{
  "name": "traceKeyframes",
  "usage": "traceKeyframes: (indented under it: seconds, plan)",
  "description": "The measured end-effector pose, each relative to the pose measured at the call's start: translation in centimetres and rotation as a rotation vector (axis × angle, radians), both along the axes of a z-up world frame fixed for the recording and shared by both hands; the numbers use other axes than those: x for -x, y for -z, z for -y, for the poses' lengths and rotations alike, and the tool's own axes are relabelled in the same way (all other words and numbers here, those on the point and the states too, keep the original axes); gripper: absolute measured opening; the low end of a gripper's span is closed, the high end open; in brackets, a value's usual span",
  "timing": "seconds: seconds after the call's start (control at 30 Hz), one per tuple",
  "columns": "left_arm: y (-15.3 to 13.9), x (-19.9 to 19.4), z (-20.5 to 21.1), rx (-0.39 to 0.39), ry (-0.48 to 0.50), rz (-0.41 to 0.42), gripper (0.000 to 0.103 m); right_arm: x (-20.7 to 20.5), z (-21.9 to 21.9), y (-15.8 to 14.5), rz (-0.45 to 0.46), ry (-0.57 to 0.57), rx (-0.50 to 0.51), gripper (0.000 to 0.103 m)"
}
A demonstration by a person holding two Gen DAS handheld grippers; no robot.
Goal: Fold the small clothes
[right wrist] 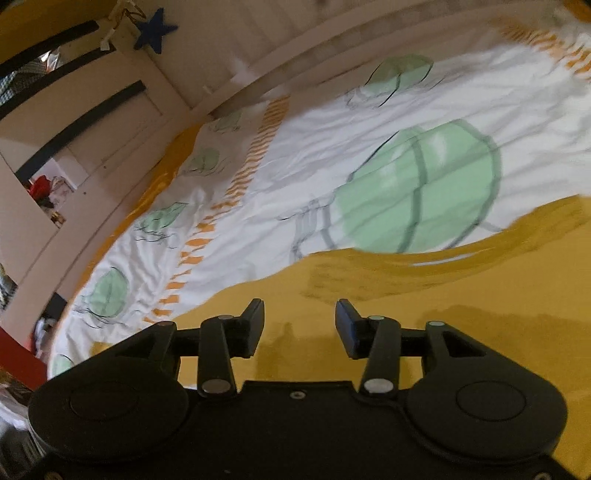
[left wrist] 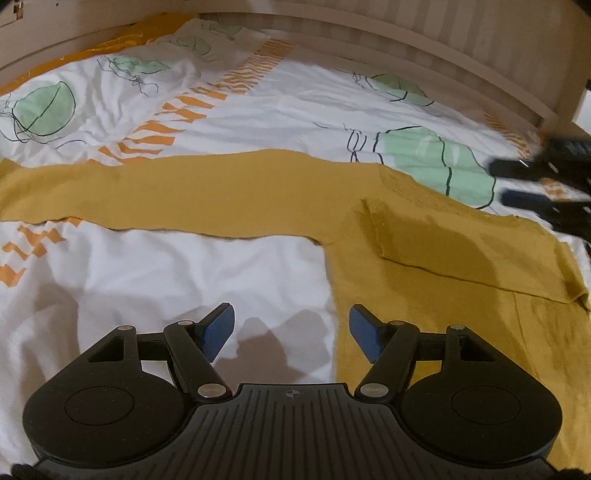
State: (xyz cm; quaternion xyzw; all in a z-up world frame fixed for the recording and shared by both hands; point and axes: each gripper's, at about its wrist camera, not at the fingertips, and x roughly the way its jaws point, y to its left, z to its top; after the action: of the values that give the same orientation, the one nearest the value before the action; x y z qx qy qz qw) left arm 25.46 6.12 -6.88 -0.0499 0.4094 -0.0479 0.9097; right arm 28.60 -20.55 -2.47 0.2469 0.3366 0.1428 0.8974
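Hovering with jaws parted and empty, the left gripper (left wrist: 291, 332) and right gripper (right wrist: 300, 328) flanked the mustard shirt (left wrist: 424, 266) on the duvet (left wrist: 184, 280); snagging bedding risked a crooked fold.

Below me spreads a rumpled white duvet (left wrist: 147, 273) printed with pale green leaves and rows of orange dashes. A pale slatted bed frame (left wrist: 424, 51) runs along its far edge. I see a blue star (right wrist: 154, 29) hanging on the pale cupboard (right wrist: 92, 122) beyond.
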Motion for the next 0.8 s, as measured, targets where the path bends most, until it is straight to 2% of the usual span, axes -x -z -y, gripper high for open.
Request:
traceKeyframes:
  seconds: [0.03, 0.17, 0.3, 0.43, 0.5, 0.6, 0.67, 0.8]
  plan:
    - [0.0, 0.0, 0.1, 0.002, 0.001, -0.002, 0.068, 0.5, 0.6, 0.0, 0.003, 0.016, 0.017, 0.056]
    - [0.0, -0.2, 0.8, -0.002, 0.023, -0.01, 0.068, 4.1, 3.5, 0.5, 0.03, 0.083, 0.145, 0.078]
    - [-0.4, -0.7, 1.7, -0.006, 0.05, -0.013, 0.068, 8.0, 5.3, 1.7, 0.044, 0.133, 0.307, 0.083]
    - [-1.3, -1.6, 3.3, -0.009, 0.077, -0.008, 0.068, 11.1, 7.1, 2.9, 0.04, 0.207, 0.339, 0.093]
    - [-1.7, -2.2, 4.1, 0.002, 0.091, 0.0, 0.068, 11.8, 7.5, 3.4, 0.003, 0.261, 0.38, 0.099]
    - [-2.1, -3.0, 5.5, 0.012, 0.104, 0.017, 0.067, 11.7, 7.3, 4.0, -0.061, 0.278, 0.476, 0.099]
    - [-2.1, -3.5, 6.4, -0.005, 0.115, 0.024, 0.067, 11.7, 7.2, 4.1, -0.069, 0.267, 0.49, 0.099]
    - [-1.6, -4.6, 7.7, -0.019, 0.141, 0.016, 0.063, 12.3, 8.0, 3.9, -0.031, 0.254, 0.394, 0.098]
